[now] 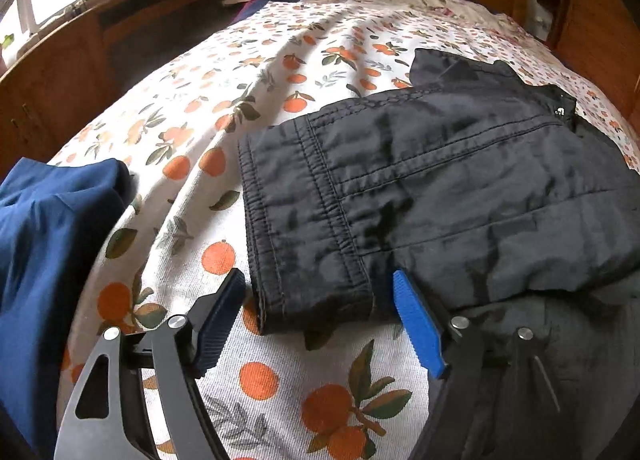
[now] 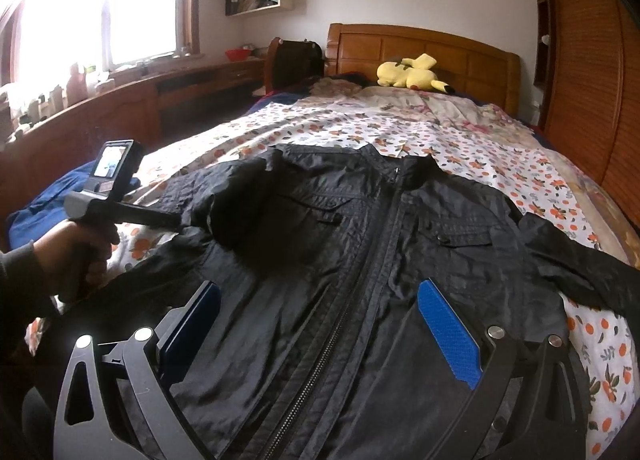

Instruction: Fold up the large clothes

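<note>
Gaping apart, both the left tool [image 1: 320, 292] and right tool [image 2: 320, 316] hover over the black jacket [image 2: 360, 240].

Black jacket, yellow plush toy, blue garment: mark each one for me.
Black jacket [image 2: 400, 244]: right wrist view, on the zipped front of the chest.
Yellow plush toy [image 2: 408, 73]: right wrist view, on its body by the headboard.
Blue garment [image 1: 52, 227]: left wrist view, on its crumpled middle.

Black jacket [image 2: 360, 260]; white bedsheet [image 1: 248, 107], orange-fruit print; navy garment [image 1: 48, 227]; yellow plush [image 2: 412, 75].
</note>
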Motion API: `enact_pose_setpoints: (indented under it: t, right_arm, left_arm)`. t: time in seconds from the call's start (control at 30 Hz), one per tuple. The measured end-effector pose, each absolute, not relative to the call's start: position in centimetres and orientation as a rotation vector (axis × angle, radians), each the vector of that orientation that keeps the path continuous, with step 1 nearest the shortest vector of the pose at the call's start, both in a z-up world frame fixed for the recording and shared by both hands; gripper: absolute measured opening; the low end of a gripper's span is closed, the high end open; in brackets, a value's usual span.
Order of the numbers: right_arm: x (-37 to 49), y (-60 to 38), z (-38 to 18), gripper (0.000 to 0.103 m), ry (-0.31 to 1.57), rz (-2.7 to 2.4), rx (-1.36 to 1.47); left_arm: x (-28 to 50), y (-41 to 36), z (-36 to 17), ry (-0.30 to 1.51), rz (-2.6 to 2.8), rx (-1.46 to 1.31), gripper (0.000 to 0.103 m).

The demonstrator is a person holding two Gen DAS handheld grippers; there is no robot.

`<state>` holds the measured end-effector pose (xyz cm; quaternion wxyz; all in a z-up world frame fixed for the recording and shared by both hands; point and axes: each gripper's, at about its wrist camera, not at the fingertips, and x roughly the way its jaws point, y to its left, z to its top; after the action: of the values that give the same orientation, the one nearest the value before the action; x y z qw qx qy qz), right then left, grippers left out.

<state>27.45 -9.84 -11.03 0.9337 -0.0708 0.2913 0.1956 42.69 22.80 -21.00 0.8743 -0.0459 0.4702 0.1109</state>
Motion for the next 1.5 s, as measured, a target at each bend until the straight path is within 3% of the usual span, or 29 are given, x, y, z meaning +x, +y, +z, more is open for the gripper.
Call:
enact_pose_setpoints:
  t: [0.17, 0.43, 0.77, 1.03, 1.33, 1.4, 1.47, 1.5]
  right_arm:
    - [27.4, -9.7, -10.9, 0.096, 0.593, 0.403, -0.148]
    - [27.1, -10.8, -10.3, 0.096, 0.57, 0.394, -0.128]
    - [27.1, -14.4, -9.4, 0.096, 0.552, 0.346, -0.083]
    - [27.1, -17.3, -9.0, 0.096, 0.548, 0.309, -0.059]
    - [27.4, -18.4, -9.0, 0.096, 0.551, 0.294, -0.047]
    - [27.5, -18.2, -9.1, 0.096, 0.556, 0.298, -0.054]
    - [27.7, -17.8, -9.3, 0.096, 0.561, 0.302, -0.063]
    - [27.7, -17.3, -9.4, 0.096, 0.564, 0.304, -0.066]
  left_arm:
    - [42.5, 21.5, -20.2, 0.977, 0.189, -0.074, 0.026]
    - [40.3, 17.9, -13.8, 0.818, 0.184, 0.024, 0.016]
    - [37.2, 6.4, -5.4, 0.627, -0.029, 0.088, 0.008]
    - [33.3, -1.0, -7.3, 0.624, -0.16, 0.08, 0.008]
    - [30.3, -1.7, -11.4, 0.654, -0.149, 0.094, 0.015]
    - [29.6, -1.4, -12.0, 0.659, -0.14, 0.091, 0.028]
    - [28.6, -1.0, -12.1, 0.646, -0.127, 0.087, 0.053]
    - [28.2, -0.9, -12.0, 0.636, -0.128, 0.086, 0.058]
